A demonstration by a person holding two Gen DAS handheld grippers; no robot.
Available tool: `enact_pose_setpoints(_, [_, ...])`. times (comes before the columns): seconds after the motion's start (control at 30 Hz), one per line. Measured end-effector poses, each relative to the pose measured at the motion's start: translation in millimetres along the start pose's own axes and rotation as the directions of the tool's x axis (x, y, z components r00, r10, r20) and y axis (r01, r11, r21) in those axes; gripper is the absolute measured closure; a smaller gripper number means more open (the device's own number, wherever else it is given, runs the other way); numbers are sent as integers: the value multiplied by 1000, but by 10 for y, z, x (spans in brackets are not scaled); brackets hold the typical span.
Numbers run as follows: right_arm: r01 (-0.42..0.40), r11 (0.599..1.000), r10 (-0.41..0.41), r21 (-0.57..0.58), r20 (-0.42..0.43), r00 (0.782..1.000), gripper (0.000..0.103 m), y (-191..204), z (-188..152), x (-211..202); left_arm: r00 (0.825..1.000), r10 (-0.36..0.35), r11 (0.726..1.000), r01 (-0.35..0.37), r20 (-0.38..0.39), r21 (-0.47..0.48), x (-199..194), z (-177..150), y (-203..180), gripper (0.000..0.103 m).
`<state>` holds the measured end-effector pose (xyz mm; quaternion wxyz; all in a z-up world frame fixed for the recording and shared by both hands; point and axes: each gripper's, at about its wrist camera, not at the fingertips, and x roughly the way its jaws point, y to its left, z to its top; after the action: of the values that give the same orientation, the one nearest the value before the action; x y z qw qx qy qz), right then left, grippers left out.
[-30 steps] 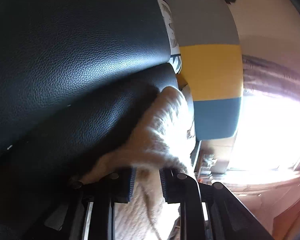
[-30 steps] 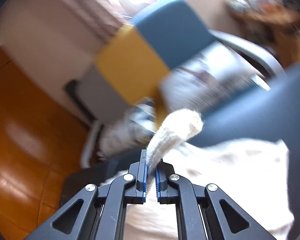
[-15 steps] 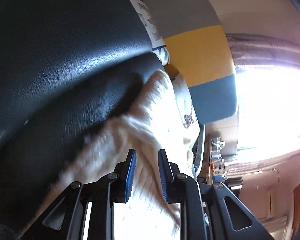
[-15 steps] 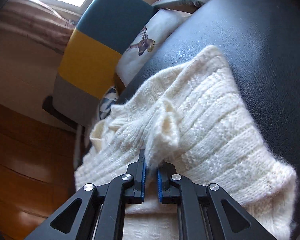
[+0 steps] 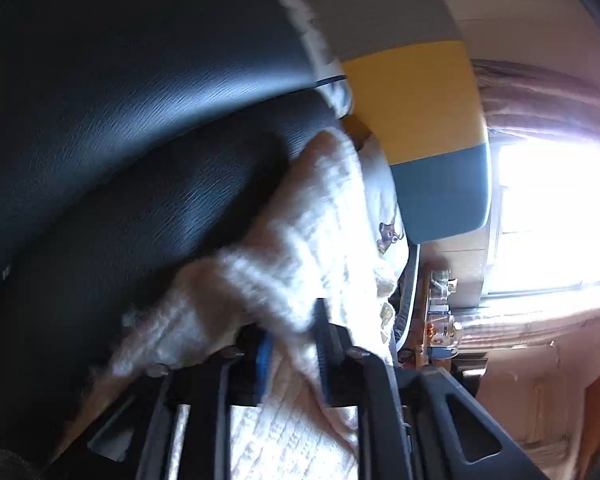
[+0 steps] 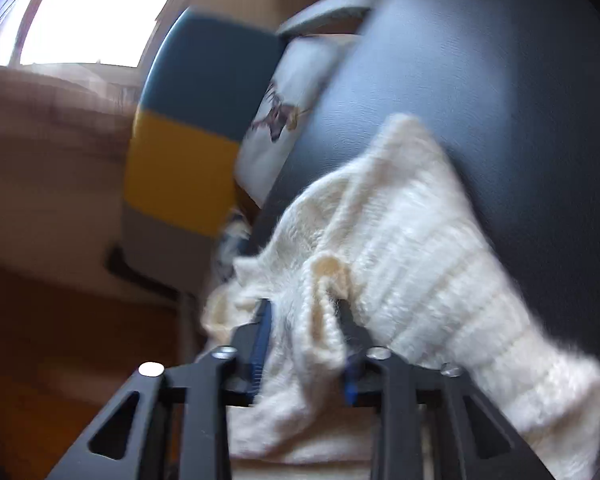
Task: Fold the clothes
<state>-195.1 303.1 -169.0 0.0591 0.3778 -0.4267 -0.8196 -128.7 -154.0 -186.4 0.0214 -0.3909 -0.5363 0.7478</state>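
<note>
Knit was pinched in both claws, left and right; lifting evenly would keep the fold square.

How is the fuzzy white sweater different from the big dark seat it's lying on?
The cream sweater is knitted, ribbed and fluffy; the black leather seat is smooth with a fine grain and a sheen. The sweater is bunched and wrinkled; the seat keeps one broad rounded shape. The sweater is pinched by the left gripper and right gripper; the seat is gripped by neither. Both look blurred by motion.
</note>
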Motion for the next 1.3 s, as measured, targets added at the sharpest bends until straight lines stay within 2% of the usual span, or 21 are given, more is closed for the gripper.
enact_pose_setpoints(0.07, [31,989,-25,-146,43,999,95,305,50,-104,999,1,995,-4,34,95,-50,36,-196,96])
enact_pose_setpoints(0.17, [51,966,-17,-252,135,991,95,524,93,-352,999,27,982,-32,31,188,-58,10,-337,96])
enact_pose_setpoints(0.23, [97,965,-69,-243,124,990,95,430,99,-335,997,73,974,-77,26,213,-17,-16,-337,96])
enact_pose_setpoints(0.37, [145,980,-141,-136,39,989,95,2,61,-113,990,142,966,-138,-3,219,27,-50,-195,96])
enact_pose_setpoints(0.47, [131,988,-128,-84,36,991,96,-207,-5,-95,986,165,954,-157,-10,257,38,-92,-200,96])
enact_pose_setpoints(0.6, [138,986,-132,-97,61,989,96,-240,-28,-129,984,176,940,-155,-42,304,61,-137,-151,95])
enact_pose_setpoints(0.7, [123,990,-119,-72,60,991,96,-291,-18,-210,984,149,954,-118,-95,277,-22,-132,-129,93])
enact_pose_setpoints(0.77, [152,985,-145,-86,87,986,90,-244,-9,-337,988,132,953,-103,-85,285,-194,-138,-131,92])
enact_pose_setpoints(0.9, [264,932,-208,-248,232,950,82,171,-58,-703,995,99,934,-101,24,342,-528,-42,-258,92])
enact_pose_setpoints(0.93, [262,915,-192,-307,240,952,76,327,-86,-733,996,86,931,-93,38,354,-571,11,-293,92])
enact_pose_setpoints(0.97, [248,900,-176,-358,221,959,65,468,-121,-709,996,75,927,-88,49,364,-586,74,-346,91])
enact_pose_setpoints(1.03, [223,862,-164,-454,166,972,56,737,-211,-604,998,56,922,-67,40,382,-507,185,-489,90])
enact_pose_setpoints(1.13, [193,803,-186,-563,71,980,56,1022,-401,-306,998,57,906,-48,-10,420,-320,287,-647,90])
enact_pose_setpoints(1.23, [240,732,-272,-637,50,961,56,1072,-553,-42,995,87,880,-52,-53,472,25,255,-834,90])
enact_pose_setpoints(1.3, [292,723,-336,-627,51,941,56,910,-564,63,989,135,851,-89,-51,518,255,190,-892,90])
